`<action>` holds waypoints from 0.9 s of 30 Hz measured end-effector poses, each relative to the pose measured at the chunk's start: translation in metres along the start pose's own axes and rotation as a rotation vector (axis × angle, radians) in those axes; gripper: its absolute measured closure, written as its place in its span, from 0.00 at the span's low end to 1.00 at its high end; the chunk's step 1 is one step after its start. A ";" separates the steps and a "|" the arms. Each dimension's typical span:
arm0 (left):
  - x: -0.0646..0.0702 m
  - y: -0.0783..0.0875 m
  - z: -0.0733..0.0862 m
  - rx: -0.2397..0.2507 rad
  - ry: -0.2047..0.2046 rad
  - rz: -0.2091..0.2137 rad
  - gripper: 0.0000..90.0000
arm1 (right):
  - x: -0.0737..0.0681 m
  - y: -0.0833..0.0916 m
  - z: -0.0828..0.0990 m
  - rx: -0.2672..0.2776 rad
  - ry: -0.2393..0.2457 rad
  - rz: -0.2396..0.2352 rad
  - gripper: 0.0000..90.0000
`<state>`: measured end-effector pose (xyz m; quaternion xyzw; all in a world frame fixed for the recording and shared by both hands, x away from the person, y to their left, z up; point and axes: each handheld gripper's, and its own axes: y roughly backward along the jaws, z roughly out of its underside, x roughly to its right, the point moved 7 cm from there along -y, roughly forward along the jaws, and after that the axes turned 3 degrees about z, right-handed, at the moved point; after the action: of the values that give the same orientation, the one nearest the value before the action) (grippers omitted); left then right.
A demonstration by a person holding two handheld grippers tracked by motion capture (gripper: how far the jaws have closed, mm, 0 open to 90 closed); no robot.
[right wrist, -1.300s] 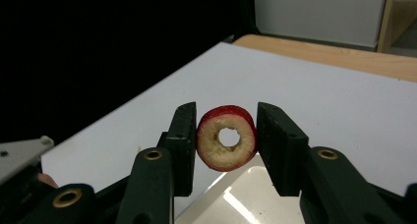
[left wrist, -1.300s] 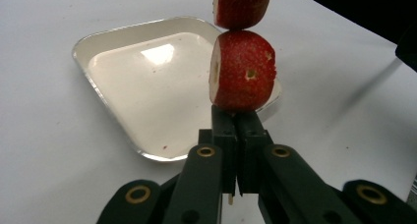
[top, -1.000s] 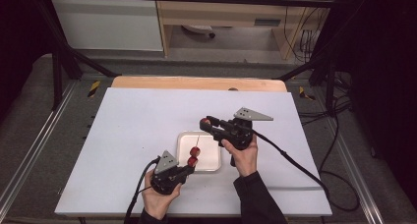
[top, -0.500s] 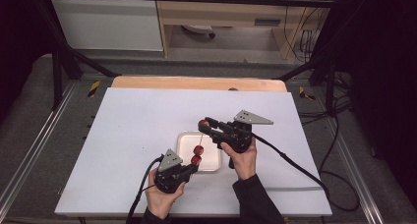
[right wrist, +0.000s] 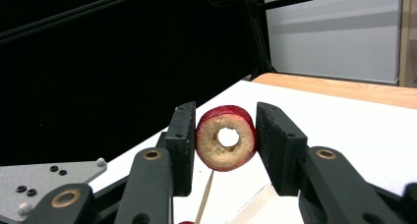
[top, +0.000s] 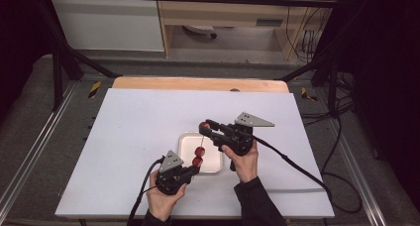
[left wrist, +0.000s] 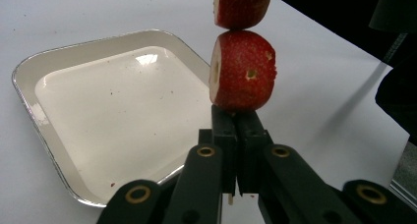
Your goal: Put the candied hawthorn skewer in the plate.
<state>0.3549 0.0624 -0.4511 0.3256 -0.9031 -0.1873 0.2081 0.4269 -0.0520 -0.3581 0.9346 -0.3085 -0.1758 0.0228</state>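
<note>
Above tray: my left hand-held gripper clamps skewer, two strawberry pieces threaded; right hand-held gripper grips third piece, unthreaded yet.

Count of items on the table, high view: three red fruit pieces, two threaded on the skewer at frame centre and one at its upper end. One wooden skewer. One white tray, centre. Two grippers: left gripper lower centre, right gripper centre right.
</note>
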 end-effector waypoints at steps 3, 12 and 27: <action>0.000 0.000 0.000 0.002 0.002 0.001 0.99 | 0.001 0.000 0.000 -0.001 0.005 0.006 0.68; -0.001 0.000 0.000 0.001 0.013 0.004 0.99 | 0.001 -0.002 0.003 -0.011 0.007 0.005 0.68; 0.001 0.000 -0.001 0.019 0.106 0.029 0.99 | -0.005 -0.002 0.012 -0.006 0.074 0.019 0.68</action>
<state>0.3548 0.0615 -0.4498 0.3240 -0.8972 -0.1583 0.2552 0.4204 -0.0463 -0.3678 0.9375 -0.3155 -0.1417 0.0389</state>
